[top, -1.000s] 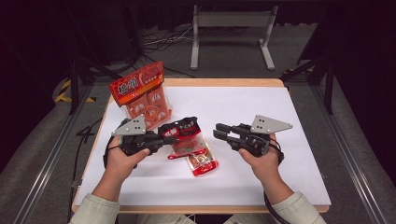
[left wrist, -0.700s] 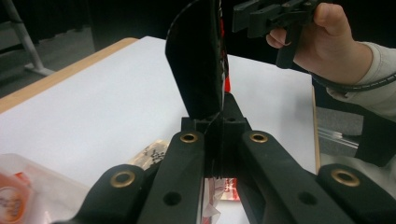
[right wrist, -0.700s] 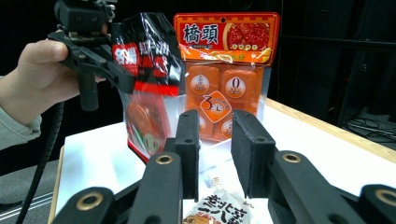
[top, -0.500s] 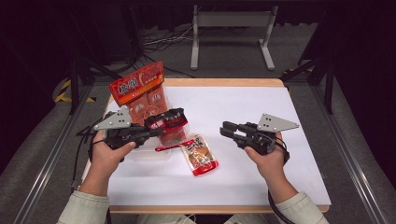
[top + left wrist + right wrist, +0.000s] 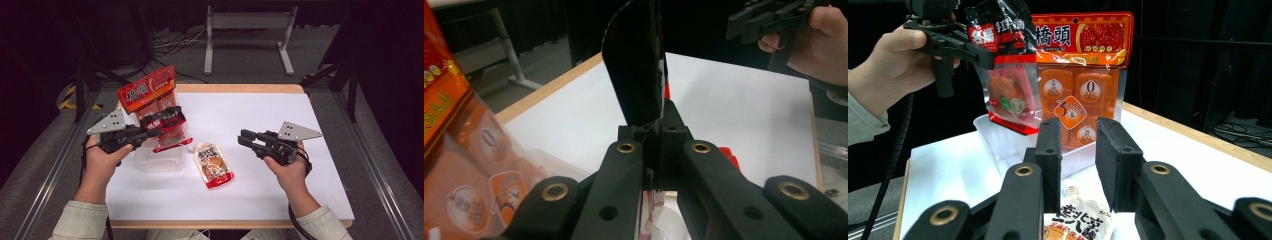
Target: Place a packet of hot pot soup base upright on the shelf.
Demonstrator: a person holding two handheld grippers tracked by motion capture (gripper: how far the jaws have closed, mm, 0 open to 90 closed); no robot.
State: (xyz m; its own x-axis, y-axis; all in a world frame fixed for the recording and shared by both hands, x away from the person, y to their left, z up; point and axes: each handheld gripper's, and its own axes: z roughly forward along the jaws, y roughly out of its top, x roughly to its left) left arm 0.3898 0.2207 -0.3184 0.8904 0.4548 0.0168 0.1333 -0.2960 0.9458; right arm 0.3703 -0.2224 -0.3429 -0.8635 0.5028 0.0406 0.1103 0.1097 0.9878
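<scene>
Far left of the white table (image 5: 310,165), a large orange snack bag (image 5: 148,90) stands upright in the back of a clear plastic tub (image 5: 156,161), leaning slightly away from the person. Just in front of it the left gripper (image 5: 165,120) is pinched on the top edge of a smaller red packet (image 5: 169,131), which hangs above the tub's open mouth; in the right gripper view the packet (image 5: 1008,75) hangs with its long axis vertical, black header up under the jaws, red bottom seam down toward the tub (image 5: 1013,145). In the left gripper view the jaws are pressed together on a thin dark edge of the packet (image 5: 636,60). Judged risk: the hold is on a narrow strip of slick film, so the packet could slip or swing and catch on the tub rim, or knock the orange bag (image 5: 1083,75) over if lowered too far back. To the right of the tub, a flat sauce pouch (image 5: 212,165) lies on the table, long axis running near to far and angled a little, spout cap toward the tub, red bottom edge toward the person. Farther right, the right gripper (image 5: 246,138) hovers above the table, well apart from the pouch, pointing left; its jaws stand spread with nothing between them, the pouch (image 5: 1080,217) showing below the gap.
</scene>
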